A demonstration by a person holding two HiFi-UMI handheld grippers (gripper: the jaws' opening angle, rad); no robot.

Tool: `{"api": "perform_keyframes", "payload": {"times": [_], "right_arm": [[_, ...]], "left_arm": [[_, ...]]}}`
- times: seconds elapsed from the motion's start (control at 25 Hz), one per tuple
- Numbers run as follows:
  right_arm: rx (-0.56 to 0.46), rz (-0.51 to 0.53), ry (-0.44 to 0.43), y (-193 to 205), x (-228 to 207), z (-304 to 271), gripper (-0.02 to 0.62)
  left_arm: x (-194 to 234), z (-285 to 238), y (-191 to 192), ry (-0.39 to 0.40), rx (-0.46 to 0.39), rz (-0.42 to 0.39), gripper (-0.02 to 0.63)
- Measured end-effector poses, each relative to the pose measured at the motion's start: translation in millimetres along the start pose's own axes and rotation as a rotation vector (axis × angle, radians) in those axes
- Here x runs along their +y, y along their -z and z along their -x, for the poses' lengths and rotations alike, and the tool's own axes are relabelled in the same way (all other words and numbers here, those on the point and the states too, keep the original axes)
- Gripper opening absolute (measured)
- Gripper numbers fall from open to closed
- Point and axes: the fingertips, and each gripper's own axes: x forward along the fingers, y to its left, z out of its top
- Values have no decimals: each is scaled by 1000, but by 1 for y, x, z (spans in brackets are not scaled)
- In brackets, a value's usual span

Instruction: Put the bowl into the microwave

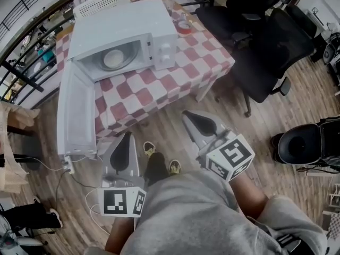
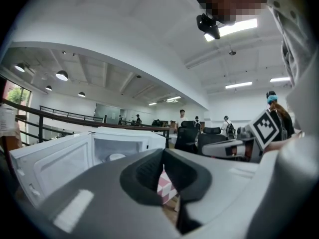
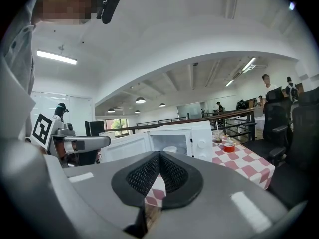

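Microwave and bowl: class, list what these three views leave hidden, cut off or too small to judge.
- Bowl, head view: small and pale inside the microwave; contents unreadable.
- Microwave dials, head view: too small to read settings.
- Red object on the table: too small to identify.
- Basket, head view: lower part behind the microwave.
- Table, left gripper view: mostly covered by the shut left tool.

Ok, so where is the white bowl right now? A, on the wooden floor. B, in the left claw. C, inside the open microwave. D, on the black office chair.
C: the bowl sits inside the microwave, whose door hangs open, while the left claw and the right claw are both shut and empty.
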Motion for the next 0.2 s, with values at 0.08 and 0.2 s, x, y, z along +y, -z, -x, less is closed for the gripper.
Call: {"api": "perform_keyframes", "payload": {"times": [0.08,0.2], "right_arm": [[5,2,3,1,0,3,-3],[1,3,9,2,-2,7,-3]], "left_arm": [[-2,1,-2,0,-4,9,11],[-5,3,-6,4,-15,3,11]]}}
